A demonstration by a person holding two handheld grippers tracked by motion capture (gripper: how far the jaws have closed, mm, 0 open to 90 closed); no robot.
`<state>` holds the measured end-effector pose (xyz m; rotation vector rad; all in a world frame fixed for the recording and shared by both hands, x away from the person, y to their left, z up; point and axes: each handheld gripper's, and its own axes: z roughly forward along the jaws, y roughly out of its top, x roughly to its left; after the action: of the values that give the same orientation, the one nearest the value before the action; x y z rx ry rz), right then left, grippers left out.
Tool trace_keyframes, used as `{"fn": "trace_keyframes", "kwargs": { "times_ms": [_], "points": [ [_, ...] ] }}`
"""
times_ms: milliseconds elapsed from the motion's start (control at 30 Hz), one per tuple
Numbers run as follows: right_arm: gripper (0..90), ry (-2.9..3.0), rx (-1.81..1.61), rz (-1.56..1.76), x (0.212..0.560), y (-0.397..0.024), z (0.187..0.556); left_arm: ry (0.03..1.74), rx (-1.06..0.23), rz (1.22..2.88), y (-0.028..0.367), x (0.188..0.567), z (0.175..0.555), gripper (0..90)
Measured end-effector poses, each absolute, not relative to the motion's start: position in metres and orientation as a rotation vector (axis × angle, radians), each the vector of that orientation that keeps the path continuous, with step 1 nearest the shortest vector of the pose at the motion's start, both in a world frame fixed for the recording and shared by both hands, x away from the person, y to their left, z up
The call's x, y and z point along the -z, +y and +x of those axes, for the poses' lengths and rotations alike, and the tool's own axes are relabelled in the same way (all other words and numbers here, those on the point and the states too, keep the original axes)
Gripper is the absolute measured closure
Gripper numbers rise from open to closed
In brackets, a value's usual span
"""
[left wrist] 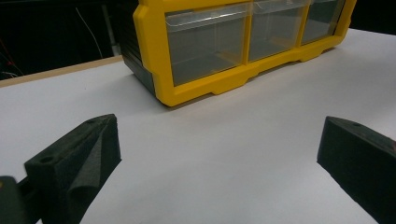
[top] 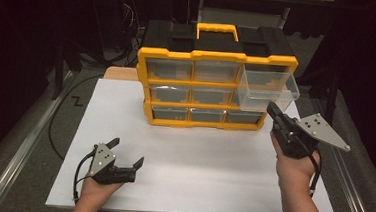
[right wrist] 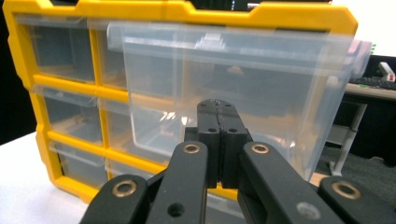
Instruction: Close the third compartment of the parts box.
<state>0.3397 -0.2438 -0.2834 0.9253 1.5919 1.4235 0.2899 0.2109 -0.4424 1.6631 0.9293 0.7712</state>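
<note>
A yellow and black drawer organizer [top: 191,82] stands at the back of the white table top [top: 197,157]. Its clear top-right drawer [top: 270,89] sticks out toward me, tilted off to the right. My right gripper [top: 271,110] is shut on the lower front edge of that drawer. In the right gripper view the closed jaw tips [right wrist: 217,105] press against the see-through drawer [right wrist: 261,84], with the organizer [right wrist: 210,11] behind it. My left gripper [top: 128,150] rests open and holds nothing near the front left of the table. Its two jaws stand wide apart [left wrist: 219,154], facing the organizer [left wrist: 154,46].
The other clear drawers [top: 213,70] sit closed in their slots. A yellow carry handle [top: 217,32] tops the organizer. Dark floor and metal rails [top: 23,139] flank the table. A cable [top: 57,114] loops on the floor at the left.
</note>
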Motion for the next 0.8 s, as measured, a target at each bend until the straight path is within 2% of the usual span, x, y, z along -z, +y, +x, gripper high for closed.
{"fn": "trace_keyframes", "kwargs": {
  "times_ms": [800],
  "points": [
    [90.0, 1.544, -1.441, 0.937, 0.268, -0.241, 0.351, 0.926, -0.769, 1.653, 0.212, 0.441, 0.289, 0.4]
  ]
}}
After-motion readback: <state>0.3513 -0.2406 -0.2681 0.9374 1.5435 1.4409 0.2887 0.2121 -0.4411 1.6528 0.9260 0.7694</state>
